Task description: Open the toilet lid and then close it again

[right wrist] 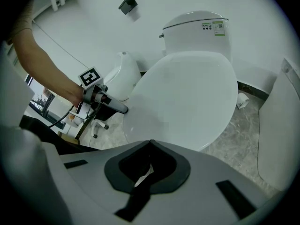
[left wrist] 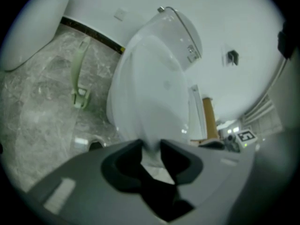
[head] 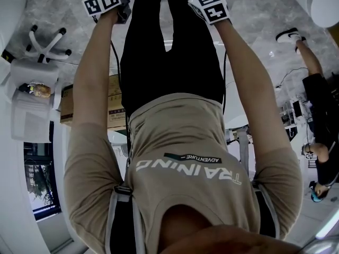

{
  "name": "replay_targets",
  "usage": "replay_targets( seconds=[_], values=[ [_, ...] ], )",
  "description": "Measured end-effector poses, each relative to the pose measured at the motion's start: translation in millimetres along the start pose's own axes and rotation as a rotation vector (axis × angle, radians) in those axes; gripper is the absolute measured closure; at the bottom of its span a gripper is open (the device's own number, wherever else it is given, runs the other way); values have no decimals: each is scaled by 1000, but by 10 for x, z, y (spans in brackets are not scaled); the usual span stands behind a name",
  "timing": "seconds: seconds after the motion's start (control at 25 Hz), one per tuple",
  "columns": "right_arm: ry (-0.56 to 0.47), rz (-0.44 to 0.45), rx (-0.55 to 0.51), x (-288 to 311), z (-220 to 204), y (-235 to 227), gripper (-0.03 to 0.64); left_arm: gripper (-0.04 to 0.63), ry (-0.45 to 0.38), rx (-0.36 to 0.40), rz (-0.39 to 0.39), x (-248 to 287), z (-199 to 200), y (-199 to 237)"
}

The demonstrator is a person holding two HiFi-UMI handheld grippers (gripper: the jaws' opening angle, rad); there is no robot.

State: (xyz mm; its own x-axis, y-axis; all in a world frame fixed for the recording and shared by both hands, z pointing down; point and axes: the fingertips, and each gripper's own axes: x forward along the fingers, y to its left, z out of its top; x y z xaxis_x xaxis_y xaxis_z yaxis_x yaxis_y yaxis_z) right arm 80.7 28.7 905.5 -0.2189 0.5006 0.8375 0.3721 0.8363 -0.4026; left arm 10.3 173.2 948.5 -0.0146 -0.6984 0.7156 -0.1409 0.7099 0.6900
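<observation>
**Toilet lid down, left gripper at its rim**

Head view: the person bends forward in a tan shirt [head: 185, 142], both arms stretched toward the top edge. The left gripper [head: 108, 3] and right gripper [head: 211, 7] show only their marker cubes, well apart at either side of the person's dark trousers. A second person [head: 318, 120] stands at the right edge, and a cardboard box [head: 114, 107] sits on the grey marble floor [head: 254, 15].

Left gripper view: the left gripper [left wrist: 151, 148] has its jaws spread, and the rim of the white toilet lid [left wrist: 150, 88] runs between them. The jaws straddle the rim loosely and are not clamped on it. The tank [left wrist: 180, 32] rises behind the lid.

Right gripper view: the toilet lid [right wrist: 187, 97] lies lowered over the bowl, in front of the upright tank [right wrist: 197, 32]. The left gripper [right wrist: 123, 109] sits at the lid's left edge. The right gripper [right wrist: 150, 143] hangs above the lid's near edge, apart from it, with its jaw tips closed together and nothing between them.
</observation>
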Motion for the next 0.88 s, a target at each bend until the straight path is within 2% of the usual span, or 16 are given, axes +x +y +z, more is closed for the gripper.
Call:
replay_targets(
  seconds=[0.12,0.48,0.72,0.88],
  values=[
    [-27,6,-3,-58,38,-7,607,476,-7,-45,-29,-32,-1,-25],
    [-140,130,34,-442,112,272,607,479,-2,-11,-62,-228,67,-274],
    [-50,137,-35,-376,-138,439,607,479,-27,-39,-82,-474,80,-340],
    [-58,138,-3,-391,-68,350,607,476,-51,-16,-116,-644,227,-577]
  ],
)
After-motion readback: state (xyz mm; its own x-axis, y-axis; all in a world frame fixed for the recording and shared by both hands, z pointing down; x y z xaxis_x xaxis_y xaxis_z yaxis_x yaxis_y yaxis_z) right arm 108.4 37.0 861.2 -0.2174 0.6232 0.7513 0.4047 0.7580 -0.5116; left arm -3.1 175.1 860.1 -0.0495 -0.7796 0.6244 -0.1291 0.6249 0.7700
